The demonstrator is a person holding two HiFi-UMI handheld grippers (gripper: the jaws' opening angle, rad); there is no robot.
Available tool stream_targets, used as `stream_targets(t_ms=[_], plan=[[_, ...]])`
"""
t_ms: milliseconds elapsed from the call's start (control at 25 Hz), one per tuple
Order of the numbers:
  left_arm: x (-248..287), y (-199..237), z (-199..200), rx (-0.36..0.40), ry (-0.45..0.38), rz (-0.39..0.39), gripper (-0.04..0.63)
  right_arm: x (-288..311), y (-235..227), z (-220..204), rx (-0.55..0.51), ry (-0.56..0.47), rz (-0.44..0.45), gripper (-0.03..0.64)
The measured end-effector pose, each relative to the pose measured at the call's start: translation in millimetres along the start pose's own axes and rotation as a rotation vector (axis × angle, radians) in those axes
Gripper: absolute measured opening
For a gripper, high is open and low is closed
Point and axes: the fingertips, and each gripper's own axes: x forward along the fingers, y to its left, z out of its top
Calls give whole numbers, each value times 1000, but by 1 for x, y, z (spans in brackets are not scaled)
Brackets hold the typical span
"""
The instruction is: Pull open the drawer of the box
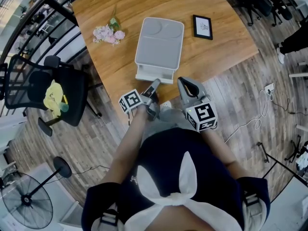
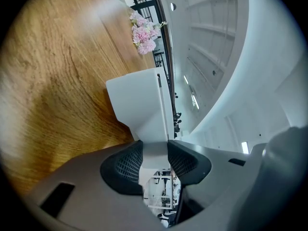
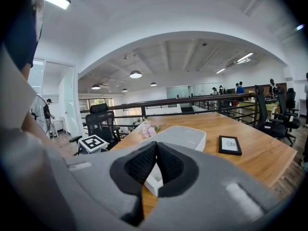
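A white box (image 1: 160, 42) lies on the wooden table (image 1: 106, 76). Its drawer (image 1: 154, 75) sticks out a little at the near end, towards the table's edge. My left gripper (image 1: 154, 86) is at the drawer's front. In the left gripper view, both pads press on the drawer's white front lip (image 2: 153, 153), with the box (image 2: 139, 105) just beyond. My right gripper (image 1: 183, 83) hovers just right of the drawer, past the table's edge. In the right gripper view its jaws (image 3: 155, 146) are shut on nothing, and the box (image 3: 180, 136) lies ahead.
Pink flowers (image 1: 108, 33) lie on the table left of the box, and a small framed picture (image 1: 202, 27) lies to its right. A black office chair (image 1: 48, 93) stands off the table's left side. A fan (image 1: 26, 201) and cables (image 1: 262, 105) are on the floor.
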Motion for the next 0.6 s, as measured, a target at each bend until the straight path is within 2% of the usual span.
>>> stream_targets(t_ms=[600], plan=[[-18,2,-9,0,13,-4,174,-10,16,-5,-2,2,-18,-2]])
